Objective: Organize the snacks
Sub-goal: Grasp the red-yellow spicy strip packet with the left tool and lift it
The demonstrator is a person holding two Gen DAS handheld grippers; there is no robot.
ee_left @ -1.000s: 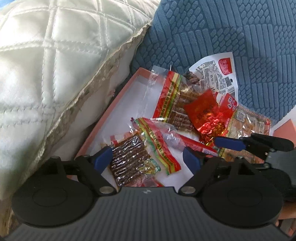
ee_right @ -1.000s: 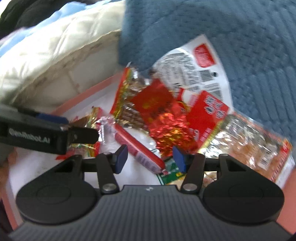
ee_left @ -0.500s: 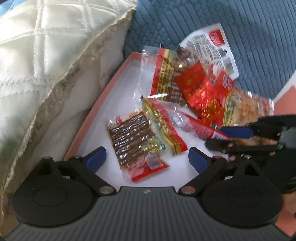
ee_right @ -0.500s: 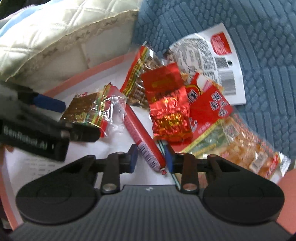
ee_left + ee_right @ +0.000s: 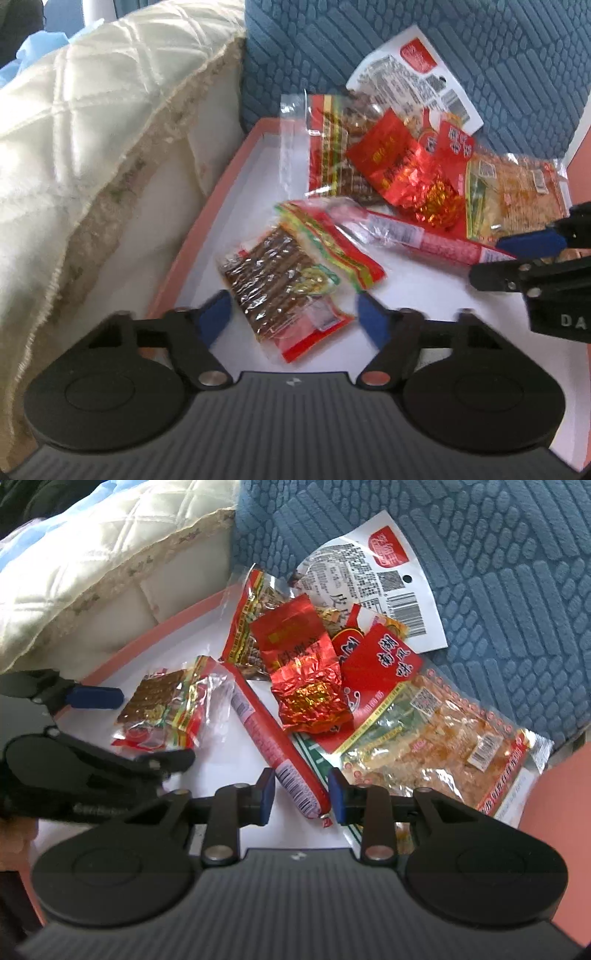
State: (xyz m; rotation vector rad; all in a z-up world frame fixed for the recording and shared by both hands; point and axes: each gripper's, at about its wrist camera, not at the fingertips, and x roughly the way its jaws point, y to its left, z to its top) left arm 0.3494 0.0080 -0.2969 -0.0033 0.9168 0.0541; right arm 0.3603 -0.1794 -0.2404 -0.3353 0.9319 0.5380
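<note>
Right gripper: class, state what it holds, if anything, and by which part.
Nothing yet. The right gripper has its jaws around the near end of the red sausage, still open; the left gripper is empty.

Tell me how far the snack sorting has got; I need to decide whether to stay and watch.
Early stage. Done: nothing looks sorted; the packets lie in a loose, overlapping pile in the tray. In hand: the right gripper brackets the end of the red sausage stick, its jaws not visibly touching it; the left gripper is open around the brown jerky packet. Left: the red foil pouch, the orange cracker bag and the rest.
</note>
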